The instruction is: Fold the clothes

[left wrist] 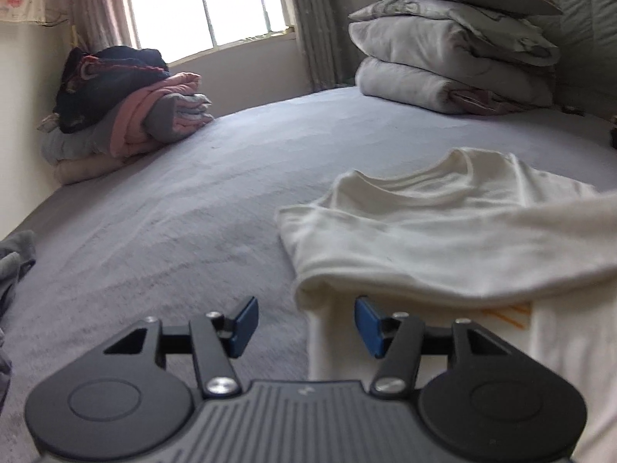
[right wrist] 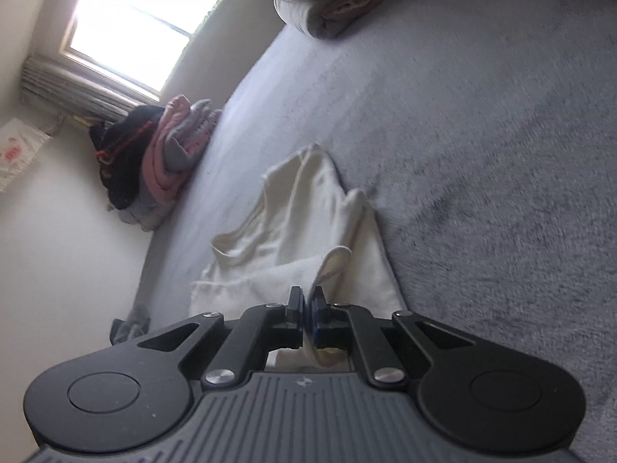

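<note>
Ahead and left of the left gripper's fingers [left wrist: 246, 318] the grey bed [left wrist: 173, 231] lies bare up to a clothes pile [left wrist: 127, 104] at the wall, while stacked quilts [left wrist: 451, 50] block the far right.

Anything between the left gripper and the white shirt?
Nothing visible. The left gripper is open at the folded edge of the white shirt, with only bare bed cover around it.

A grey bed [left wrist: 200, 208] carries a cream shirt [left wrist: 443, 231], stacked quilts [left wrist: 455, 58] (folded) and piled clothes [left wrist: 127, 108].
</note>
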A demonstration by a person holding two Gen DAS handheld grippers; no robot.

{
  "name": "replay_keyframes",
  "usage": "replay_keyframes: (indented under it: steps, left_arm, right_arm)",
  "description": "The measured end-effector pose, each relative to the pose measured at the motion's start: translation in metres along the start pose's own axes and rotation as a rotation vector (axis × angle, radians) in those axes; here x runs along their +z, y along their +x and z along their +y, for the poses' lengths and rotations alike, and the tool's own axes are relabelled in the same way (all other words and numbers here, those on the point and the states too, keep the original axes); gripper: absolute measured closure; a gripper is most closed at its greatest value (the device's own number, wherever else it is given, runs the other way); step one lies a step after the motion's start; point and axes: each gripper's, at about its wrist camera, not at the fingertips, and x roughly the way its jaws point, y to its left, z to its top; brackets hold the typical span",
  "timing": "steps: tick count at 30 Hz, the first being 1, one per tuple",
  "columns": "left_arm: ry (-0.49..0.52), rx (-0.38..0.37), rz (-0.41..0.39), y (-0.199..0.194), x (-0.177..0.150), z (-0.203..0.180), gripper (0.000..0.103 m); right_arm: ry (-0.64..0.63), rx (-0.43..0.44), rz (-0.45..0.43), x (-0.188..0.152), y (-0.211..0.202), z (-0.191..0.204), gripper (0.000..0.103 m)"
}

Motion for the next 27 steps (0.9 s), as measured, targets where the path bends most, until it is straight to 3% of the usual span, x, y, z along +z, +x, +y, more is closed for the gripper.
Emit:
replay_keyframes:
  steps: [3, 5, 6, 8, 14, 20, 22, 25, 27]
  left_arm:
    - [-0.03, -0.003, 0.008, 0.009, 0.0, 0.006, 0.064]
    - [-0.049, -0.024, 0.011, 0.013, -0.001, 0.007, 0.077]
    - [-0.057, -0.037, 0.012, 0.014, -0.002, 0.007, 0.089]
    - [-0.076, -0.03, -0.004, 0.012, -0.004, 0.008, 0.092]
    - [-0.17, -0.003, -0.025, 0.005, -0.012, 0.02, 0.094]
    - [-0.273, -0.078, 0.021, 0.011, -0.017, 0.037, 0.092]
    - [-0.317, -0.106, 0.036, 0.01, -0.017, 0.042, 0.087]
    - [-0.417, -0.156, 0.052, 0.005, -0.015, 0.055, 0.074]
    - [-0.467, -0.16, 0.036, -0.002, -0.014, 0.063, 0.07]
  right_arm:
    - [-0.003, -0.002, 0.013, -0.001, 0.0, -0.005, 0.098]
    - [-0.009, -0.003, 0.021, -0.001, 0.0, -0.007, 0.097]
    - [-0.014, -0.006, 0.026, -0.002, 0.0, -0.008, 0.097]
    - [-0.027, -0.014, 0.031, -0.001, -0.001, -0.008, 0.097]
    - [-0.057, -0.044, 0.021, 0.0, -0.013, -0.002, 0.098]
    - [-0.169, -0.104, 0.058, -0.013, -0.012, 0.001, 0.098]
    - [-0.208, -0.121, 0.065, -0.015, -0.012, 0.002, 0.095]
    - [-0.303, -0.145, 0.021, -0.017, -0.018, 0.014, 0.084]
    - [-0.419, -0.159, -0.026, -0.021, -0.024, 0.024, 0.069]
